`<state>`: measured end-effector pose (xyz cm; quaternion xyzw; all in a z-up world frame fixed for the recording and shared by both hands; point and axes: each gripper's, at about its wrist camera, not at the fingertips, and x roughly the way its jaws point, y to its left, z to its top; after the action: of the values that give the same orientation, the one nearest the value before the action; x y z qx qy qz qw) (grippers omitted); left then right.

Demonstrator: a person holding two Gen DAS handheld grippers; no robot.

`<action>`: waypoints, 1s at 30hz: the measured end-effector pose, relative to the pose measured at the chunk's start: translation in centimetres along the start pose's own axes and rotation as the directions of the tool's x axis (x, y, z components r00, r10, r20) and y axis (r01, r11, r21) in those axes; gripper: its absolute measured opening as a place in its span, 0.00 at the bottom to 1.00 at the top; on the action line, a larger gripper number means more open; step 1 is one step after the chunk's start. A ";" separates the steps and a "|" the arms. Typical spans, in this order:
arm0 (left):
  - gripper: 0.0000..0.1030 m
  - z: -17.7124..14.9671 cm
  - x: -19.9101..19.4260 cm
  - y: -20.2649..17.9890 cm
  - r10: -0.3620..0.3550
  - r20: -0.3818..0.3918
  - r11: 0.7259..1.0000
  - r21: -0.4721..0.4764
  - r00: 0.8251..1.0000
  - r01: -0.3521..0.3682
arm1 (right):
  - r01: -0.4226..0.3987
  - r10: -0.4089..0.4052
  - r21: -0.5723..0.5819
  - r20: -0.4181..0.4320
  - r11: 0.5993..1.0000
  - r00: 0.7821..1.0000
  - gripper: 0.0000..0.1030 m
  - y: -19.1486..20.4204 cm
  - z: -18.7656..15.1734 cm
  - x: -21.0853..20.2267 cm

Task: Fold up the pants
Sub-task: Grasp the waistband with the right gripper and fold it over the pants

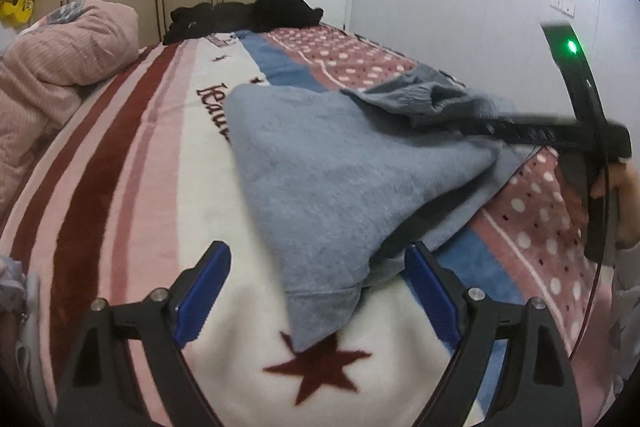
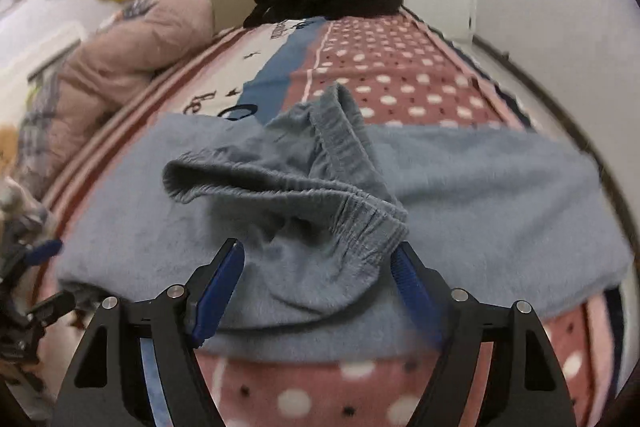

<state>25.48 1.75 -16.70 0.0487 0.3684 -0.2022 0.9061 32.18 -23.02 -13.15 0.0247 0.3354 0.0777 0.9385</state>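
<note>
Pants [image 2: 304,195], soft and grey-blue, lay folded across the bed blanket [image 1: 132,187]. Dark letters on the blanket peeked out beside them, maybe "lea", the rest hidden. The left gripper [image 1: 318,291] stood wide over a pant hem, not pinching. The right gripper [image 2: 320,283] stood wide around the bunched waistband, not pressing.

Both wrist views close, angled down along bed [image 1: 120,155]; share pants [image 1: 320,167].
</note>
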 end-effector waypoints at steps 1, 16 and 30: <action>0.84 0.0 0.4 -0.4 -0.012 -0.006 1.000 0.009 1.000 0.012 | 0.003 -0.003 0.001 0.007 1.000 1.000 0.71 0.0 0.5 0.6; 0.68 0.7 0.3 1.6 0.190 0.066 0.978 -0.105 0.980 -0.183 | -0.019 0.012 0.210 0.033 0.977 0.999 0.16 -5.3 1.6 1.9; 0.22 -0.6 -1.0 2.3 0.280 0.045 0.950 -0.159 0.959 -0.270 | -0.209 0.227 0.258 -0.040 0.943 0.973 0.27 -4.0 -0.2 2.6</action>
<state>25.39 4.30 -16.59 0.0238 0.3417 -0.0467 0.9384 34.53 -26.54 -15.28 0.1782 0.3699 0.1387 0.9012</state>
